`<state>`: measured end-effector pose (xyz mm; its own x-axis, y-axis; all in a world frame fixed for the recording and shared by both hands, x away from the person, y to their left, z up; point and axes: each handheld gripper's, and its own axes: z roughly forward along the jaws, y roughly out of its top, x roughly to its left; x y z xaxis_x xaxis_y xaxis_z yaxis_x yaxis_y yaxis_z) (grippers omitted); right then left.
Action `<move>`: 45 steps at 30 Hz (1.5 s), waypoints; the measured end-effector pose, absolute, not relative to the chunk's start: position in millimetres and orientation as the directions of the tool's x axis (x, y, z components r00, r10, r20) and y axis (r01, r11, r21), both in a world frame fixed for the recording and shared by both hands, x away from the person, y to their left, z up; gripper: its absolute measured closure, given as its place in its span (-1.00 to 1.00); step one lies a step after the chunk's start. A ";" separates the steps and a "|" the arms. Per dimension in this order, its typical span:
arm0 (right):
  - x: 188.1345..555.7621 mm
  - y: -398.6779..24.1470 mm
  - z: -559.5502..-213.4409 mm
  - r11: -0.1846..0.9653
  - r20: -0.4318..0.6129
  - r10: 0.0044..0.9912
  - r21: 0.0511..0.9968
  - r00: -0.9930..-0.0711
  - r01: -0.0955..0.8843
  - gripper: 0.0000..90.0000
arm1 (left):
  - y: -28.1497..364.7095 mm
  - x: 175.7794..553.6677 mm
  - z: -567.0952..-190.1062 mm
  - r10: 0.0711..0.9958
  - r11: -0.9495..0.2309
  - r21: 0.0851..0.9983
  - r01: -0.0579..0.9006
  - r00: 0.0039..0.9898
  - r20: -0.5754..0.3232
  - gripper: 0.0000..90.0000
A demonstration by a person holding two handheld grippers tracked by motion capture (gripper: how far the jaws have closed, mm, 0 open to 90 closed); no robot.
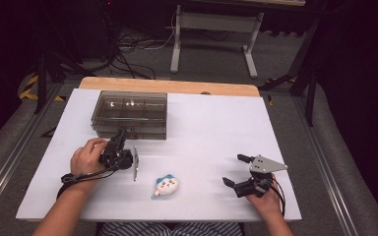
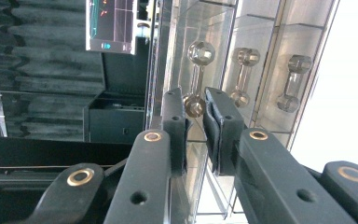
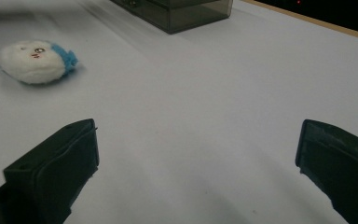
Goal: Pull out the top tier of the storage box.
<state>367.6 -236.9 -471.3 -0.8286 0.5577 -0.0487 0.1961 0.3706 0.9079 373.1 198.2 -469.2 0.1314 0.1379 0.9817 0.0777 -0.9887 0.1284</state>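
- So the left gripper [image 1: 122, 139] was right up against the front of the smoky see-through drawer box [image 1: 130, 114], which sat toward the far left part of the white counter [image 1: 211, 128].
- In the left gripper view, its jaws were nearly together and sat on either side of a clear dumbbell-shaped drawer handle [image 2: 196, 77], right at the handle's lower knob. Looked like a pinch on that knob, though I couldn't swear both pads were pressing on it.
- Two more of those clear handles [image 2: 243, 74] showed next to it on the box front, untouched.
- The person's left hand [image 1: 86, 157] was wrapped around the gripper body, with the cable trailing back toward the wrist.
- The right gripper [image 1: 232, 169] was way over on the near right of the counter, well apart from the box. Jaws spread wide, nothing between them, just bare white surface in the right gripper view.
- The right hand [image 1: 266, 194] held it low, near the counter's front edge.
- A little white plush toy [image 1: 166, 186] with a blue tuft and a drawn-on face lay on the counter between the two grippers, nearer the person's side. Nothing was touching it.
- Beyond the far edge of the counter there was a white stand [image 1: 214, 37] on the floor and a tangle of cables.
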 end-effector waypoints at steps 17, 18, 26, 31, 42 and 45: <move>367.6 -237.0 -471.2 0.370 -0.047 0.557 0.908 -0.829 0.197 -1.00 | 203.6 369.1 -459.7 0.238 -0.970 0.241 0.020 0.249 0.939 0.42; 367.7 -237.1 -471.2 0.369 -0.046 0.557 0.908 -0.829 0.197 -1.00 | 203.6 368.9 -459.8 0.244 -0.969 0.248 0.018 0.250 0.937 0.41; 367.8 -237.0 -471.3 0.369 -0.046 0.557 0.908 -0.829 0.198 -1.00 | 204.0 366.3 -455.6 0.275 -0.957 0.289 -0.011 0.276 0.921 0.31; 367.7 -237.0 -471.3 0.370 -0.046 0.557 0.908 -0.829 0.198 -1.00 | 207.4 366.0 -448.7 0.349 -0.926 0.376 -0.026 0.317 0.882 0.24; 367.7 -236.8 -471.3 0.372 -0.048 0.556 0.907 -0.830 0.196 -1.00 | 220.6 369.2 -433.4 0.511 -0.819 0.573 -0.030 0.418 0.751 0.02; 367.7 -236.7 -471.3 0.373 -0.049 0.555 0.907 -0.830 0.196 -1.00 | 223.7 369.8 -431.4 0.545 -0.786 0.618 -0.027 0.441 0.713 -0.01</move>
